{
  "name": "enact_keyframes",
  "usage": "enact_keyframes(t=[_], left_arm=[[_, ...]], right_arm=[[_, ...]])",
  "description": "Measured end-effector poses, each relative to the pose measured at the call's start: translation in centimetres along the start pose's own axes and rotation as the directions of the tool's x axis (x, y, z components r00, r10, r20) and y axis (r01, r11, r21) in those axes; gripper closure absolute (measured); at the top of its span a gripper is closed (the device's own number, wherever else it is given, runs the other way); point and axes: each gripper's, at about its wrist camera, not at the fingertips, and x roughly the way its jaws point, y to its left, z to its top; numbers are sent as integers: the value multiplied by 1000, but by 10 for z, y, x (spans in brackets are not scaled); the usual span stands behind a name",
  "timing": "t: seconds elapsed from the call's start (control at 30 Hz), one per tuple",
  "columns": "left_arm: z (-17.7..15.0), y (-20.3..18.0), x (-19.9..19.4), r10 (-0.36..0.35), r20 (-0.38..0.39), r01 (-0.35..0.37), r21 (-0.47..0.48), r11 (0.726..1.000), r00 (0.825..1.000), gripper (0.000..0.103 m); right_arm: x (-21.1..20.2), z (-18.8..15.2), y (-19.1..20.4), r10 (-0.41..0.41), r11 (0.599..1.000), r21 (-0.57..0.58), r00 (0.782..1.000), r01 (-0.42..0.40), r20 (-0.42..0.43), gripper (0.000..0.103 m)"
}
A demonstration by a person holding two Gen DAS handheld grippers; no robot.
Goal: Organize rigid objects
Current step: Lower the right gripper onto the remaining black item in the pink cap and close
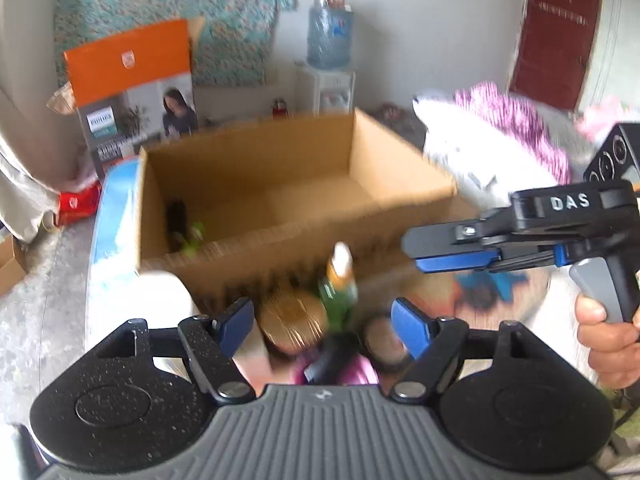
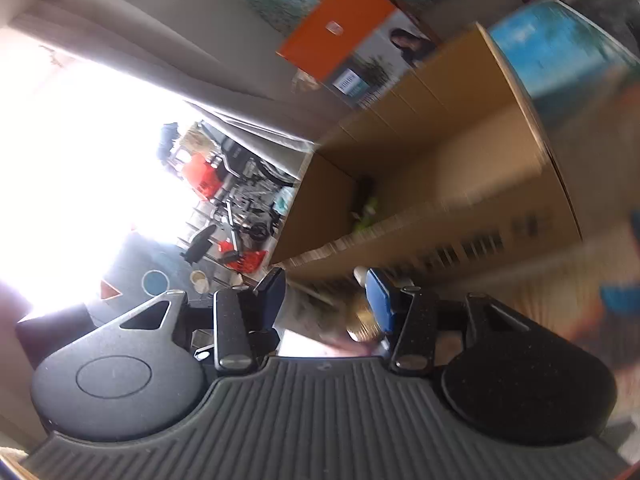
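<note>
An open cardboard box (image 1: pixel 260 184) (image 2: pixel 440 152) fills the middle of both views. In its near left corner lie a dark item and a small green item (image 1: pixel 192 236) (image 2: pixel 368 212). In front of the box stand a green bottle with a white cap (image 1: pixel 340 280), a round gold tin (image 1: pixel 292 320) (image 2: pixel 360 320) and a white cylinder (image 1: pixel 168 292), all blurred. My left gripper (image 1: pixel 326 324) hangs open above these, holding nothing. A hand (image 1: pixel 608 340) holds my right gripper (image 1: pixel 416 254) (image 2: pixel 326 296) at the right; it is open partway and empty.
An orange and grey product box (image 1: pixel 132 80) (image 2: pixel 348 36) stands behind the cardboard box. A blue and white pack (image 1: pixel 116 216) (image 2: pixel 560 52) leans on its left side. A water dispenser (image 1: pixel 330 36), white and pink cloth (image 1: pixel 480 148) and a red door (image 1: pixel 556 32) lie beyond.
</note>
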Motion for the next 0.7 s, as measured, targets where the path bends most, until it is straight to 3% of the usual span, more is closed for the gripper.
enact_keyframes(t=[0.1, 0.2, 0.3, 0.37, 0.7], left_arm=[[-18, -14, 20, 4, -30, -4, 15, 1000, 1000, 34], [-30, -20, 40, 50, -59, -47, 51, 998, 997, 48], [-39, -22, 53, 104, -66, -98, 90, 991, 992, 59], [-44, -21, 58, 103, -75, -96, 90, 991, 992, 68], [-55, -22, 66, 108, -59, -99, 144, 985, 992, 71]], right_arm=[[19, -21, -19, -38, 997, 71, 999, 39, -26, 57], [34, -29, -26, -46, 993, 108, 998, 50, -41, 58], [44, -32, -23, -71, 994, 75, 996, 74, -47, 58], [52, -29, -17, -83, 995, 48, 995, 85, -51, 58], [79, -31, -8, -133, 991, -40, 987, 130, -95, 65]])
